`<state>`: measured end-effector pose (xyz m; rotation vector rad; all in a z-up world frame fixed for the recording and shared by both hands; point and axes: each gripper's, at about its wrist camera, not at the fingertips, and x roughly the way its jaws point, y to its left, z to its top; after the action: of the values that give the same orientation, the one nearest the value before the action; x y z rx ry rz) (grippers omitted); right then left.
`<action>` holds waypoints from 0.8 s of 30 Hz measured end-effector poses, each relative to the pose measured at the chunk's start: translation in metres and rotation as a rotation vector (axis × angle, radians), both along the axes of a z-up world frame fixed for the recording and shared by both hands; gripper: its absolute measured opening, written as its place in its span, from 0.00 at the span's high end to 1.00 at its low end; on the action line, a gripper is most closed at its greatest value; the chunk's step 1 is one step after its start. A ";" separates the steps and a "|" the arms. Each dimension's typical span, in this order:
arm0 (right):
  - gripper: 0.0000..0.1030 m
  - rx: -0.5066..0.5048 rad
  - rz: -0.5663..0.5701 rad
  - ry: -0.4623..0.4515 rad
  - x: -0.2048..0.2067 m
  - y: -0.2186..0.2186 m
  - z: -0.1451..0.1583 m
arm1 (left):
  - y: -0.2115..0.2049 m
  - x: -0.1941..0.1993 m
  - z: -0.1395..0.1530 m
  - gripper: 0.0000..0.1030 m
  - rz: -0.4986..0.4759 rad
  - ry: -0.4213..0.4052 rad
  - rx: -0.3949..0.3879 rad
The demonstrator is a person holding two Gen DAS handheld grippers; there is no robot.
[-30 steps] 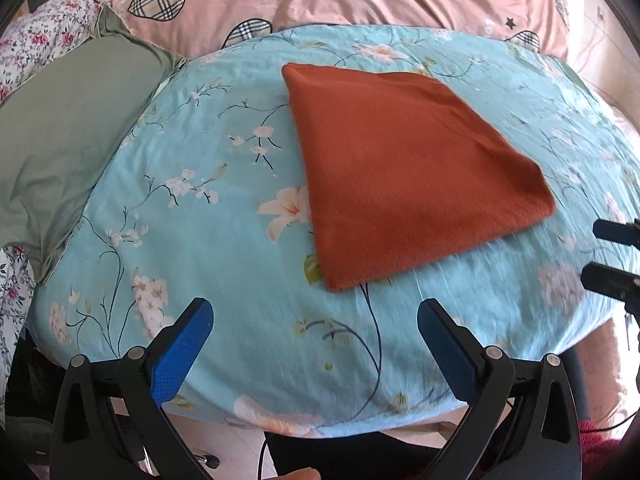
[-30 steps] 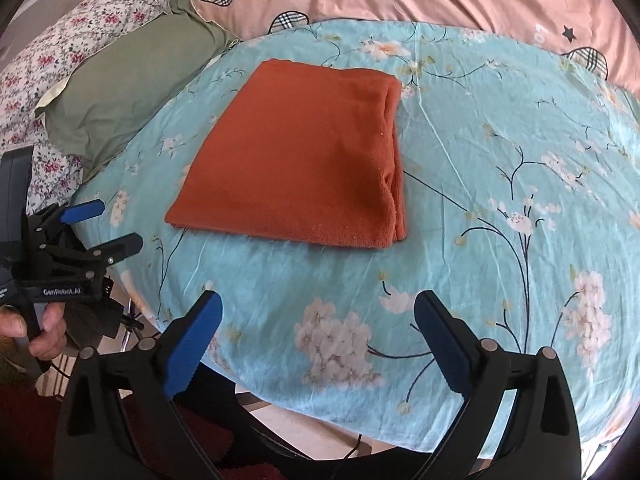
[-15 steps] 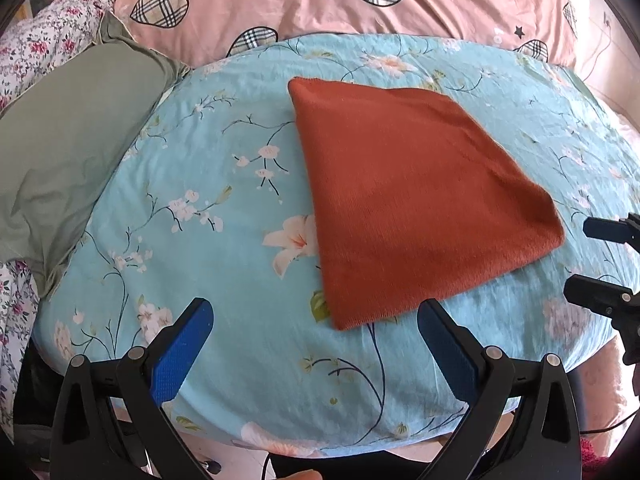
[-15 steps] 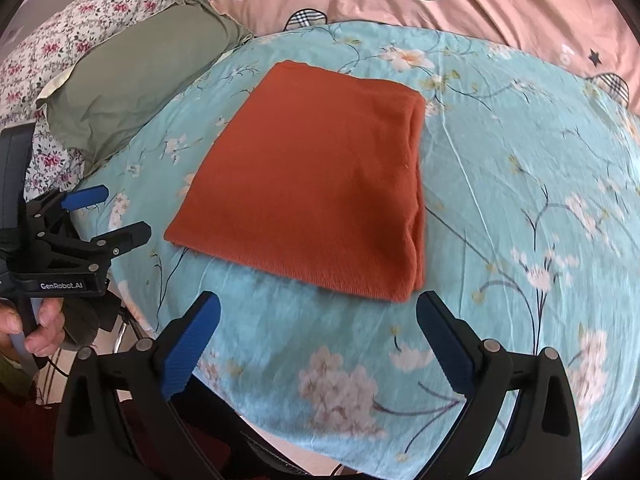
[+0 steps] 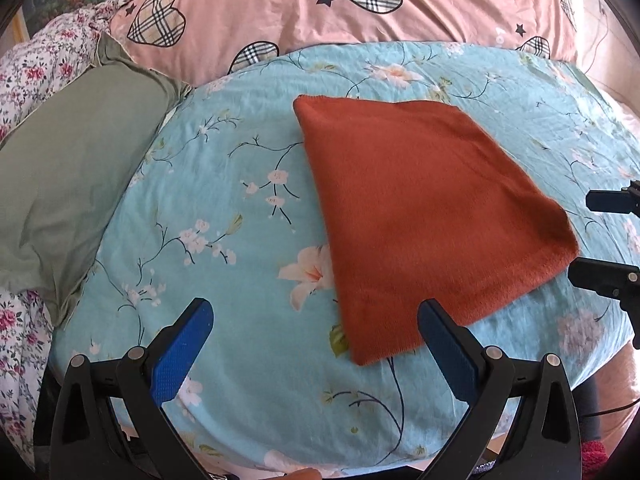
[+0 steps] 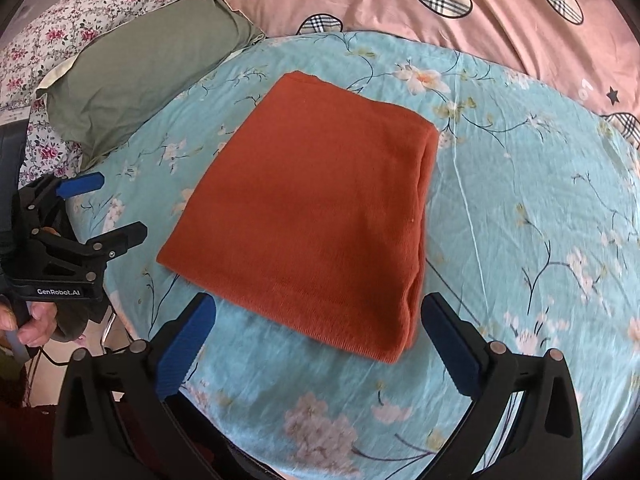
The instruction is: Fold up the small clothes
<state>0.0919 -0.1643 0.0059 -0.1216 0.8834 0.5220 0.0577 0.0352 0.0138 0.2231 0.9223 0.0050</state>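
Lying folded on blue floral sheet (image 6: 520,208): rust cloth (image 6: 320,208), just beyond right gripper (image 6: 316,320), jaws opening wide, empty; left gripper (image 5: 312,324) gaping wide, empty.

The rust-orange knit garment (image 5: 420,216) (image 6: 320,208) lies flat before me on the bed, folded into a neat, roughly square stack. Its layered fold edge runs down the right side in my right view. The surface is smooth, its corners squared. Nothing rests on it; nothing grips it.

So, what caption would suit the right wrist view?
Folded rust-orange garment on a floral blue bedsheet, right gripper opening, empty.
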 end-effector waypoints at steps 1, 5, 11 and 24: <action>0.01 0.000 0.001 0.003 0.002 0.000 0.000 | 0.000 0.002 -0.001 0.01 -0.001 0.002 -0.004; 0.01 0.008 -0.001 0.022 0.010 -0.001 -0.004 | -0.004 0.008 -0.005 0.01 -0.010 0.015 -0.019; 0.01 0.024 -0.002 0.035 0.018 -0.001 -0.006 | -0.006 0.012 -0.006 0.01 -0.019 0.018 -0.029; 0.01 0.044 -0.006 0.048 0.028 -0.002 -0.007 | -0.009 0.019 -0.006 0.01 -0.015 0.016 -0.043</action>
<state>0.1198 -0.1667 -0.0015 -0.0660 0.9183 0.5400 0.0765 0.0263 0.0081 0.1908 0.9353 -0.0301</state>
